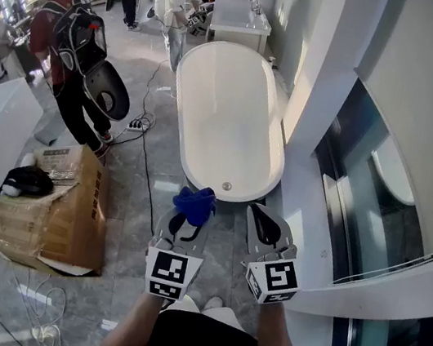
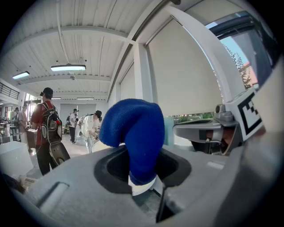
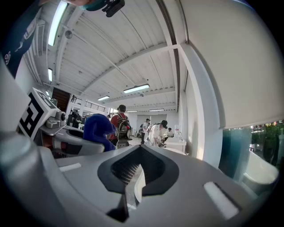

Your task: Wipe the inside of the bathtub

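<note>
near the foot of the white bathtub, head view: the left gripper and the right gripper are held side by side above the grey tiled floor, both short of the tub's rim. the tub is oval and freestanding, its long axis running away from the person, with a round drain at the near end of its basin. left gripper view: the jaws are closed on a blue cloth, which rises out of the jaw opening and folds over towards the left. right gripper view: the jaws meet along a narrow seam with nothing between them. the cloth touches no part of the tub. to the left, a cardboard box stands on the floor with a black bag on top of it; a person with a backpack stands beyond it, and further people stand past the tub's far end.
</note>
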{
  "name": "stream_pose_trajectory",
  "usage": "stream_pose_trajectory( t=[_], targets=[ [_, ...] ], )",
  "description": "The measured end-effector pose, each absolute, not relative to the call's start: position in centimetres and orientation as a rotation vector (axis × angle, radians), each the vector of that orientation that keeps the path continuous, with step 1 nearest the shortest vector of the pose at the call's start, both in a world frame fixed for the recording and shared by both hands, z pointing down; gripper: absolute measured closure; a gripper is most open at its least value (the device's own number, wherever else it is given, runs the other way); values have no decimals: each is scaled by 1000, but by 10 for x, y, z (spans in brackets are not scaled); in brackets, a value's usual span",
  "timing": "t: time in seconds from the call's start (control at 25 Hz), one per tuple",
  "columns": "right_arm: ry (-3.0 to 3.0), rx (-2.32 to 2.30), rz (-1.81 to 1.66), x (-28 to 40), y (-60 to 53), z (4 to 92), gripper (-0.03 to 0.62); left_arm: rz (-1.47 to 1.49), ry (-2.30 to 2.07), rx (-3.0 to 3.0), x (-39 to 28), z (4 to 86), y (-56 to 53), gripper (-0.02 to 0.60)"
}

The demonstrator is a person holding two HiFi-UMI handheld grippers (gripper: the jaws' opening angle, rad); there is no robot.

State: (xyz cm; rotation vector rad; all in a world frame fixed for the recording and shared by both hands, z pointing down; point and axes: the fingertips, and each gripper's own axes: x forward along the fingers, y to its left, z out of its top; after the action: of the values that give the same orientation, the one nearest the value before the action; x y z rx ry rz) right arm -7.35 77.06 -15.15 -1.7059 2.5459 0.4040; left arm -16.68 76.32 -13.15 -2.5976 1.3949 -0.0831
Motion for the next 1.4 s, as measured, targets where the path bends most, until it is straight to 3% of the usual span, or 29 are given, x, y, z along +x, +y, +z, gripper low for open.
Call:
stream_pose_trajectory(
  t=[0.56, 1.0, 1.4],
  targets=[
    [2566, -1642, 443, -83, 759, -158, 588, -84, 1466, -2569, -176, -140, 755, 453],
    [2498, -1716, 406, -17, 748, -165, 588, -13, 1445, -2624, -142, -150, 733, 453],
    [2508, -1667, 446, -11, 734, -173, 588, 83, 1308, -2634, -109, -174, 712, 453]
  ],
)
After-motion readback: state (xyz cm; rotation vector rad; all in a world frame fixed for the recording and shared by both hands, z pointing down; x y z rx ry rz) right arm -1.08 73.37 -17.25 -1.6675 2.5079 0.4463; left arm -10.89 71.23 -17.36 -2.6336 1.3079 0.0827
